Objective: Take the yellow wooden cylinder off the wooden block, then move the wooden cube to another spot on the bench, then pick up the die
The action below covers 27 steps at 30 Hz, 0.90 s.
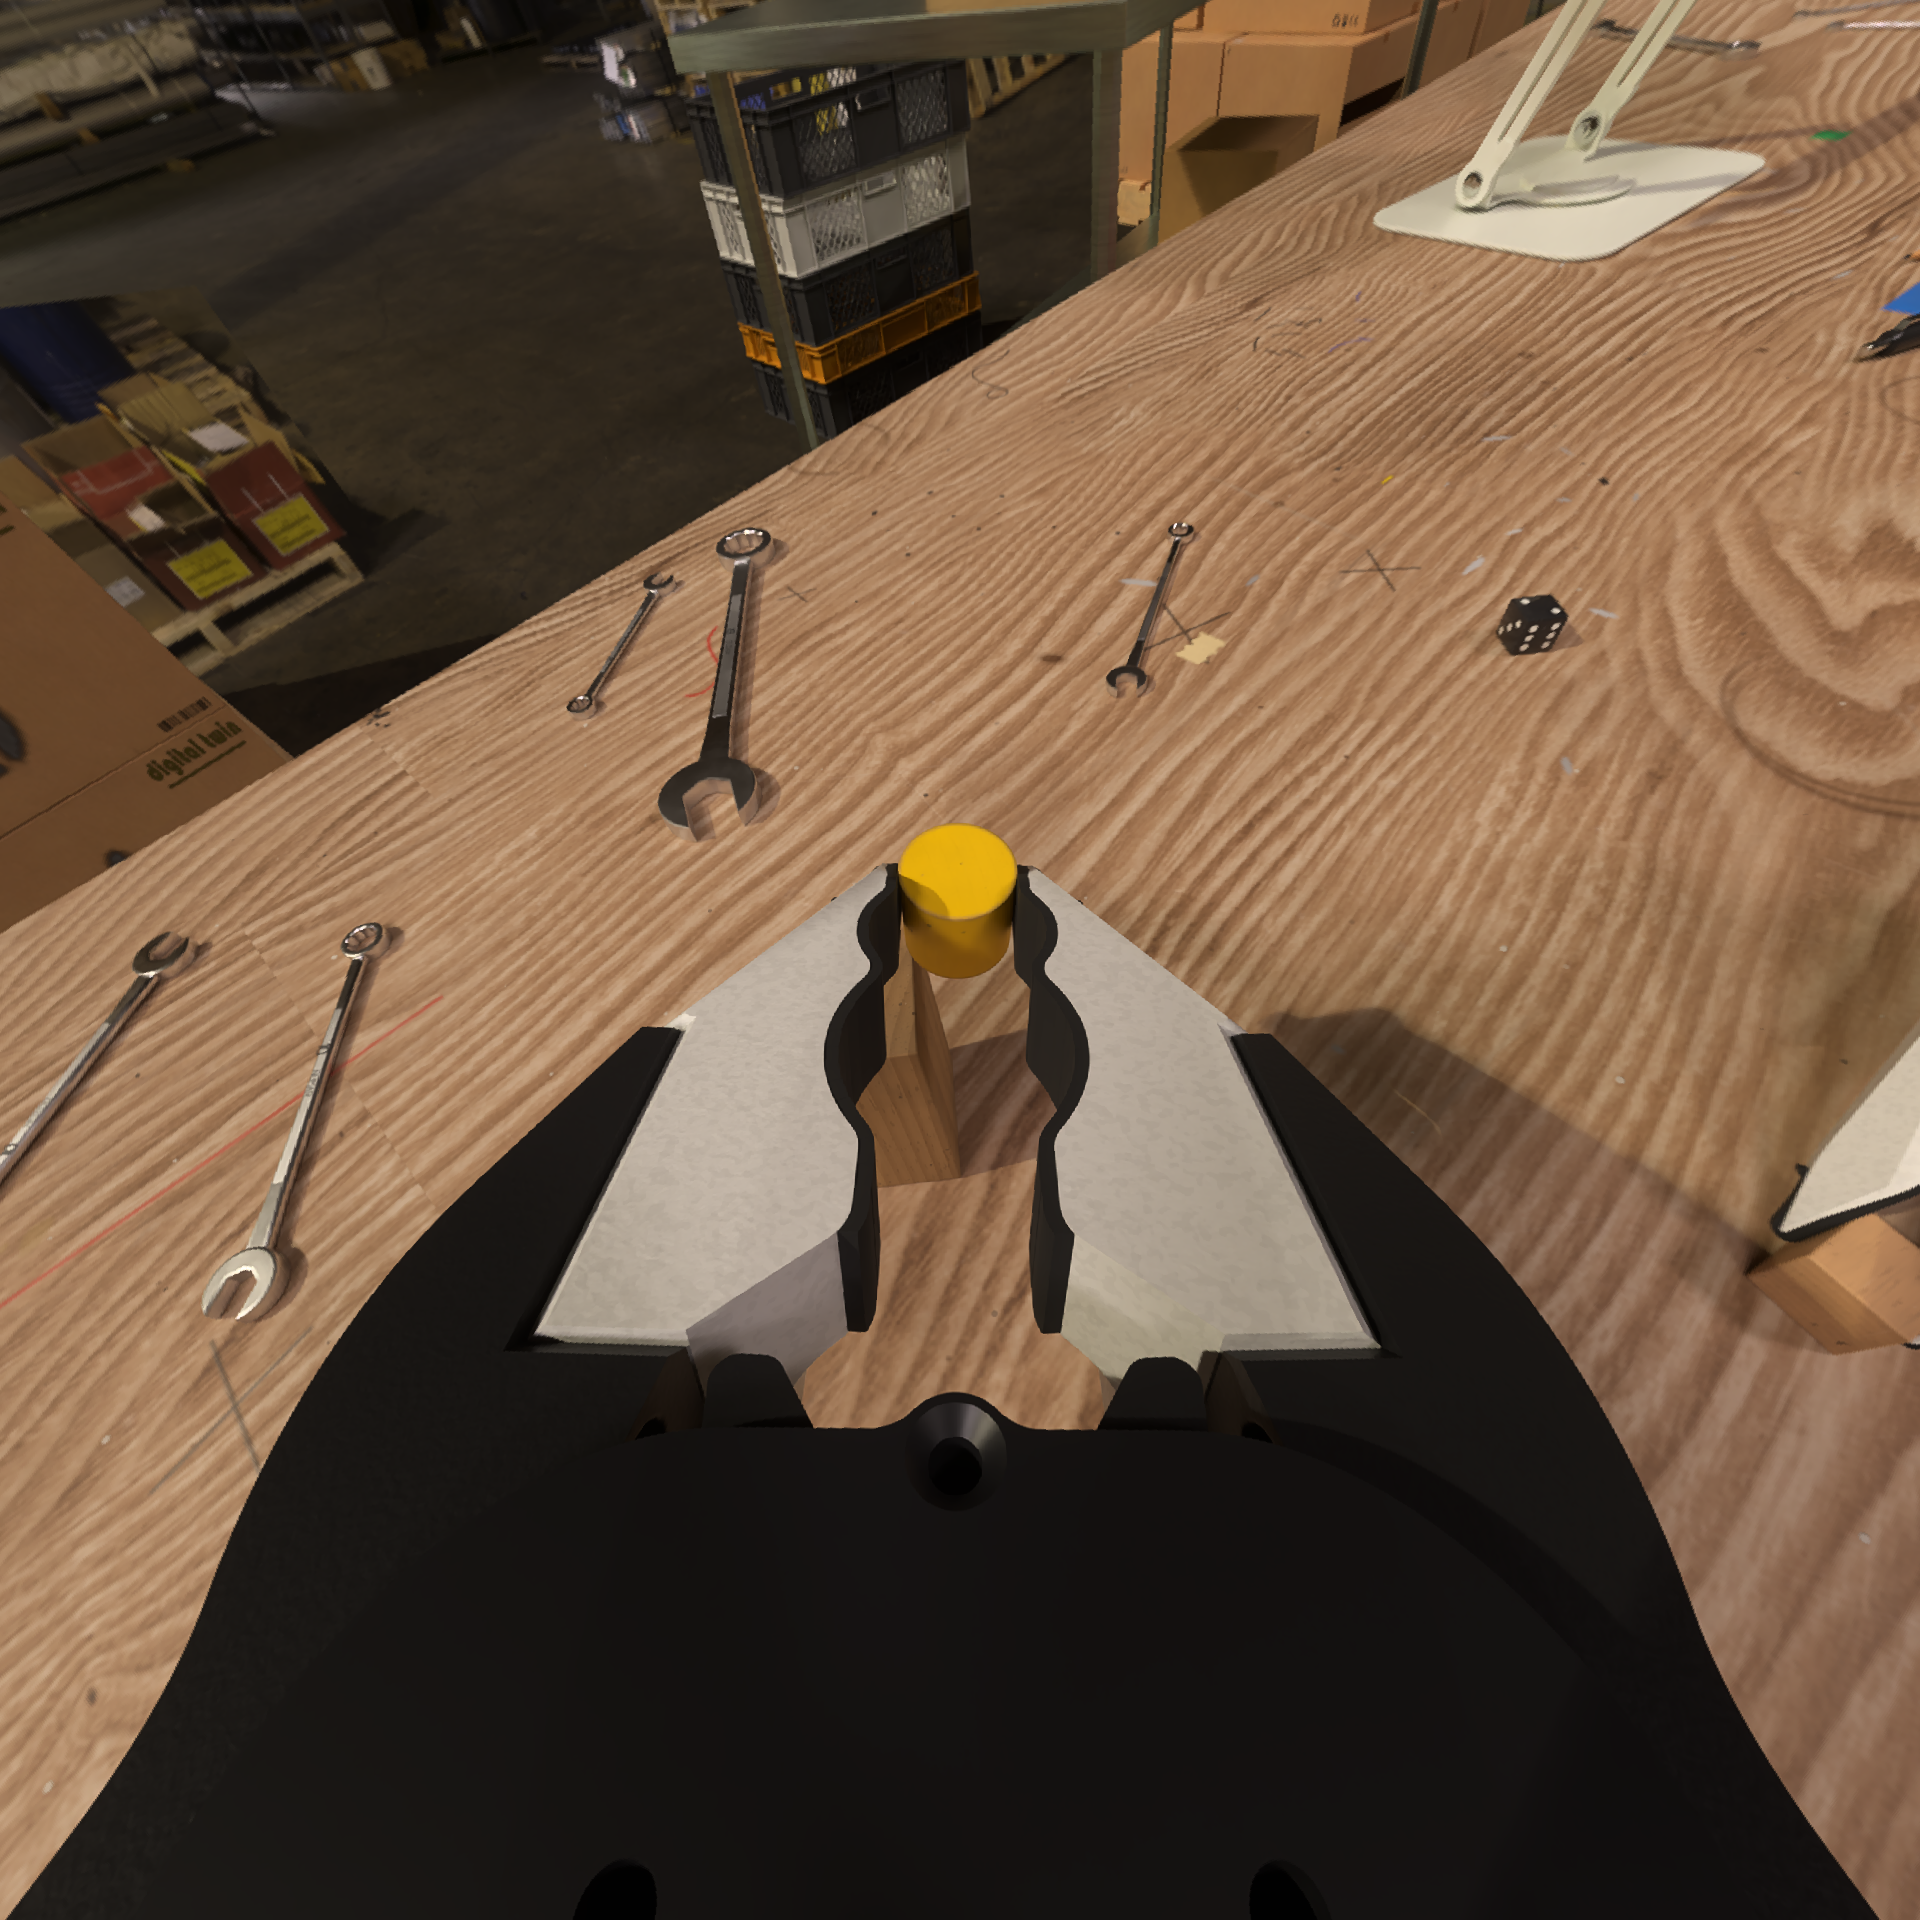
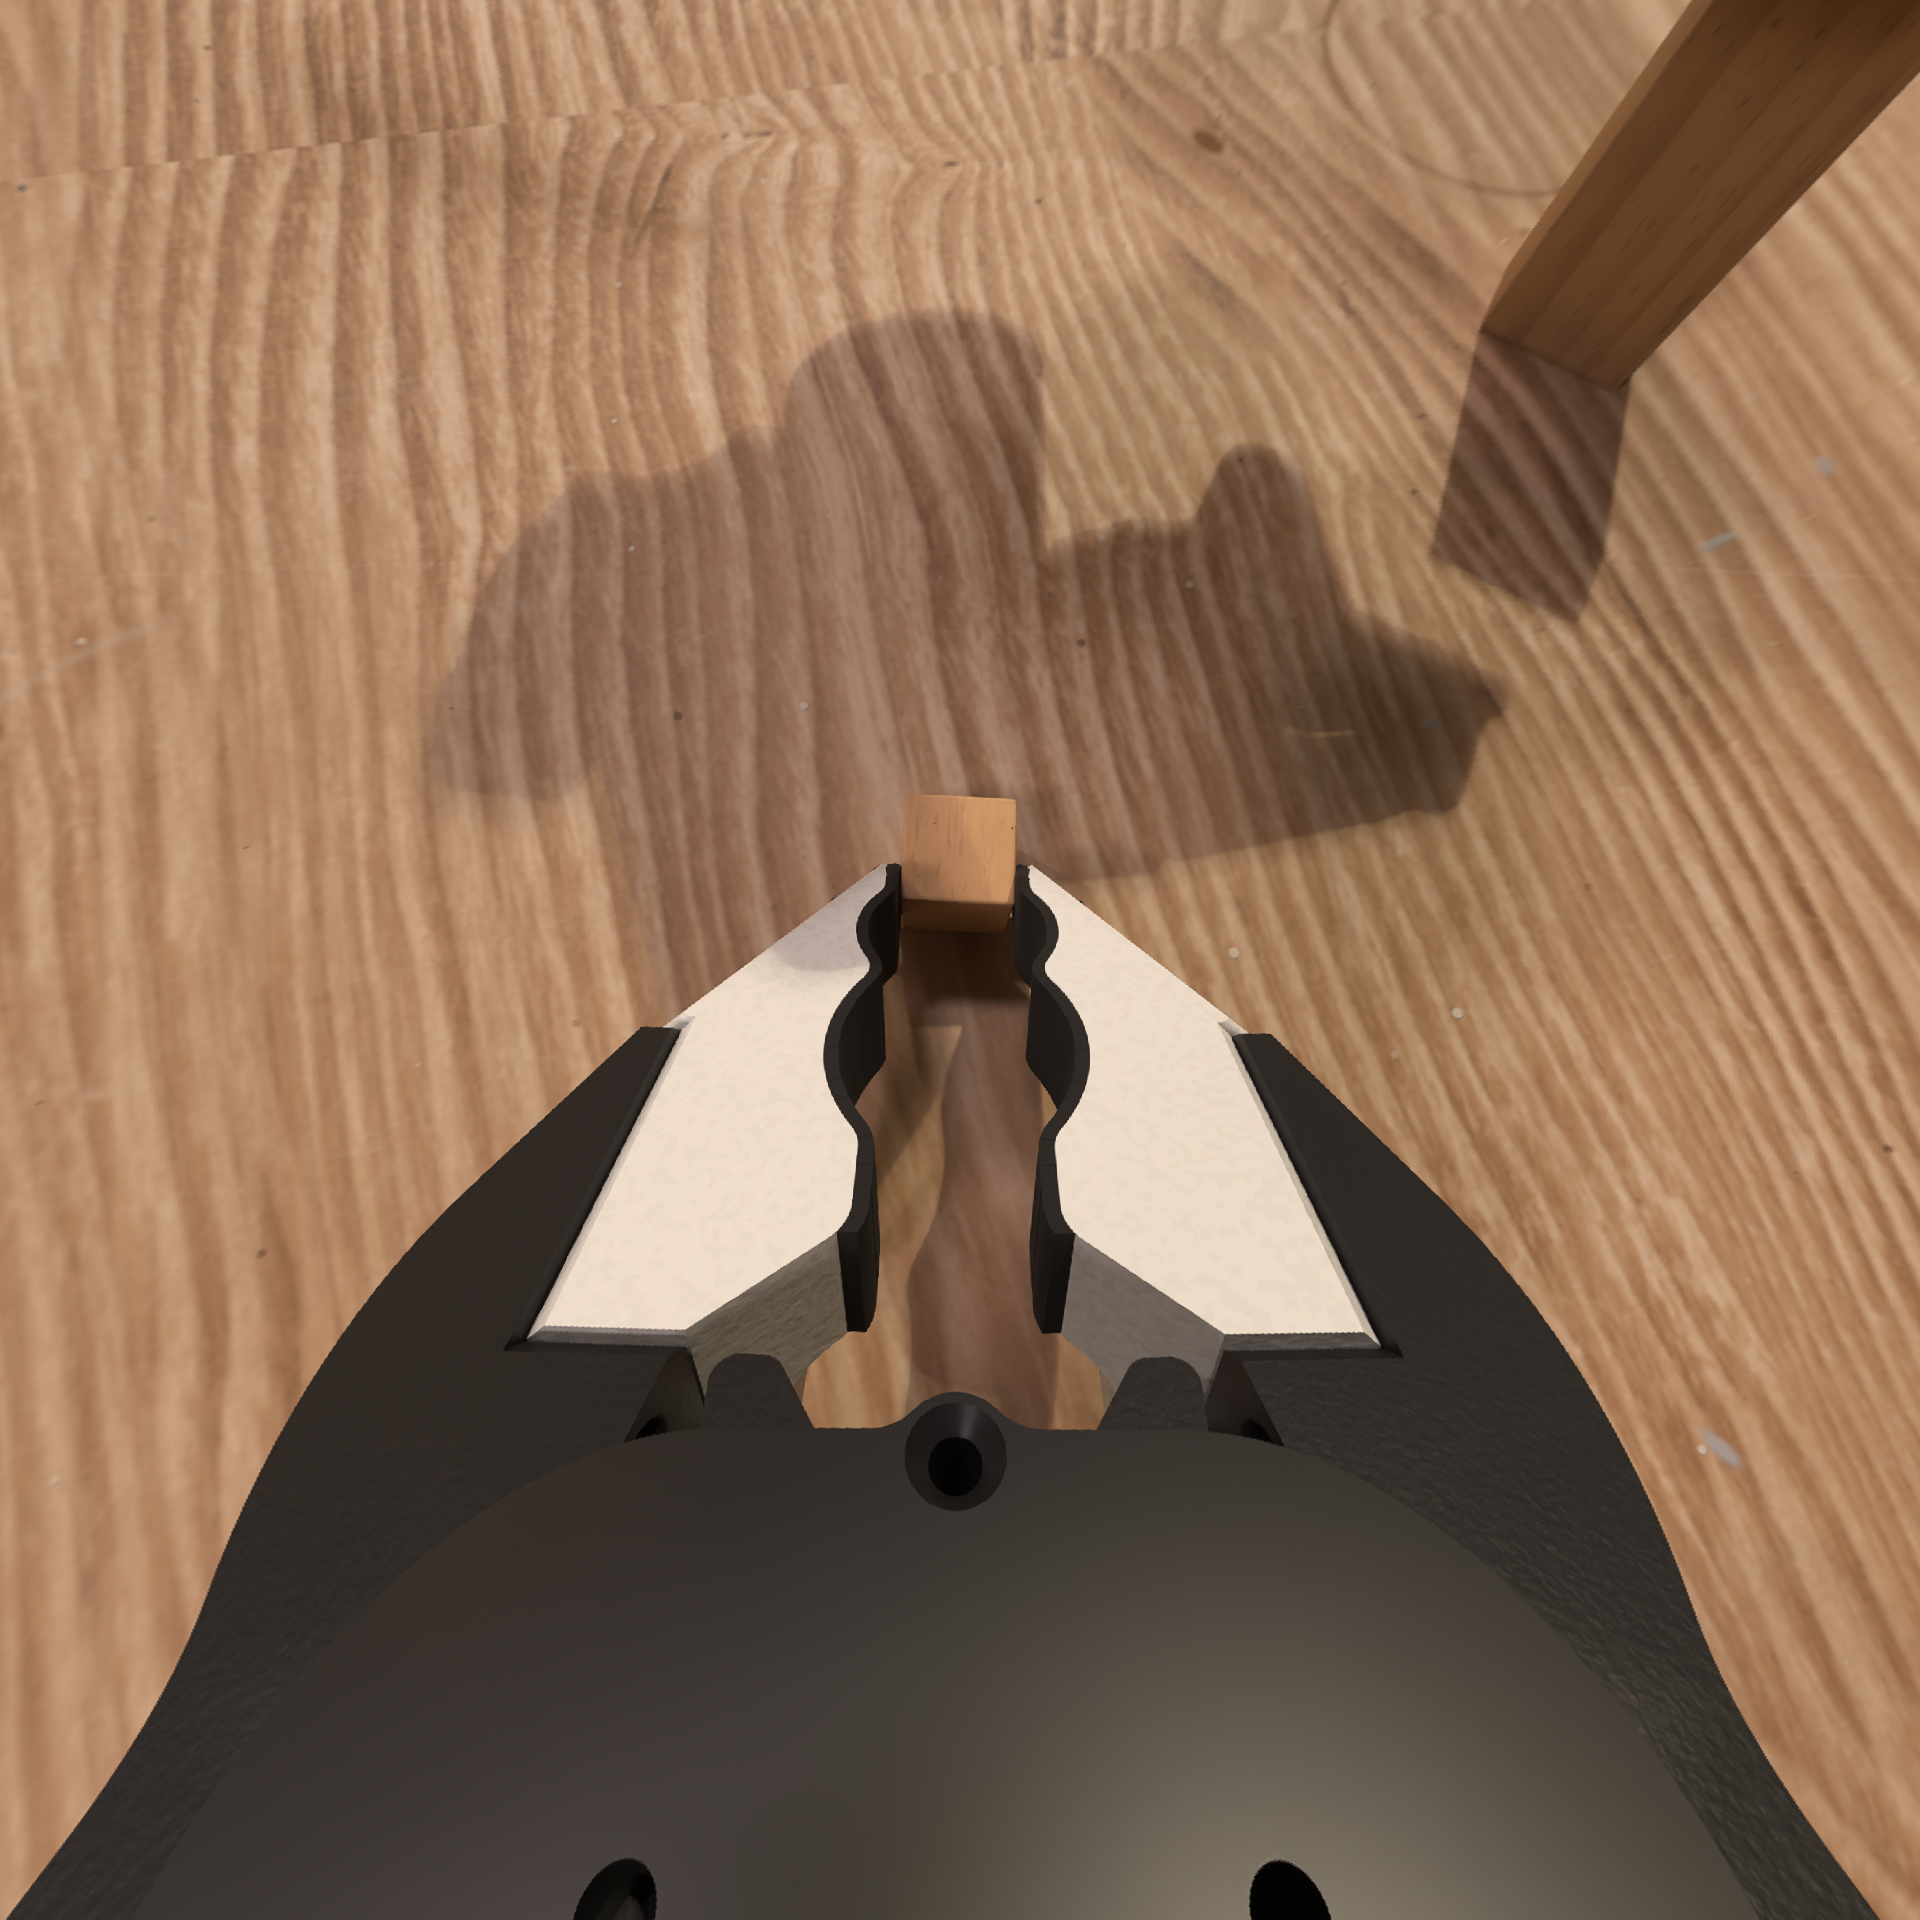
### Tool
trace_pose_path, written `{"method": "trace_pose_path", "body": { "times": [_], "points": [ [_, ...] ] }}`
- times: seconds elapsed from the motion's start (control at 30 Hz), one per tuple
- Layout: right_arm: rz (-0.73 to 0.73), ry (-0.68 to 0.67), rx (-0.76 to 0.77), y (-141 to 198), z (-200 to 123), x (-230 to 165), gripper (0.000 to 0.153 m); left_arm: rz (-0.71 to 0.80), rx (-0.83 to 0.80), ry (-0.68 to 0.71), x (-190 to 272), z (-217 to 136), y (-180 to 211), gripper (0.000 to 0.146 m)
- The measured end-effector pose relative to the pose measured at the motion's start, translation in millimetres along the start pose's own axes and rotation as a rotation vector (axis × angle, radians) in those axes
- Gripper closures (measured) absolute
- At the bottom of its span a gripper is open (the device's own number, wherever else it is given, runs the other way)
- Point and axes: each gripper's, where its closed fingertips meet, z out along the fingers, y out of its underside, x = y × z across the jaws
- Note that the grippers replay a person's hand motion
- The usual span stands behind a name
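A: Any containers in my left wrist view?
B: Only the stacked crates (image 1: 847, 223) at the top centre, off the desk (image 1: 1351, 831); I can't tell what they hold. Cardboard boxes (image 1: 1247, 94) sit beside them.
A: And the cylinder (image 1: 956, 899)?
B: Frame centre, yellow, short, flat-topped, pinched between the tips of my left hand-held gripper (image 1: 956, 904). The block (image 1: 920, 1081) stands upright just below it; whether they touch I can't tell.
A: The cube (image 2: 958, 875)?
B: Small, pale wood, centre of my right wrist view, clamped at the tips of the right hand-held gripper (image 2: 958, 899) over the desk. The block slants across the upper right corner there.
A: The die (image 1: 1532, 624)?
B: Black with white pips, on the desk at right of the left view, well apart from the spanners (image 1: 717, 686) at left.
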Motion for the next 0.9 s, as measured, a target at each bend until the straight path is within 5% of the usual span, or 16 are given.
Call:
{"method": "trace_pose_path", "body": {
  "times": [0.27,0.33,0.4,0.53,0.63,0.73,0.9],
  "points": [
    [0.048,0.031,0.03,-1,0,8,0.131,0.025,0.03,-0.021,-1,-6,-8,0.125],
    [0.059,0.026,0.06,-4,-10,12,0.108,0.022,0.028,-0.023,-2,-6,-7,0.125],
    [0.046,0.074,0.113,-10,-34,27,0.105,0.02,0.024,-0.022,-2,-5,-6,0.125],
    [0.003,0.388,0.192,-5,-113,99,0.104,0.016,0.02,-0.022,-3,-4,-5,0.125],
    [0.059,0.572,0.127,31,-147,155,0.102,0.022,0.024,-0.025,-3,-5,-6,0.125],
    [0.197,0.525,-0.011,73,-138,182,0.101,0.032,0.024,-0.035,-4,-5,-7,0.125],
    [0.288,0.442,-0.064,98,-114,197,0.105,0.024,0.019,-0.03,-4,-4,-5,0.125]
  ]
}}
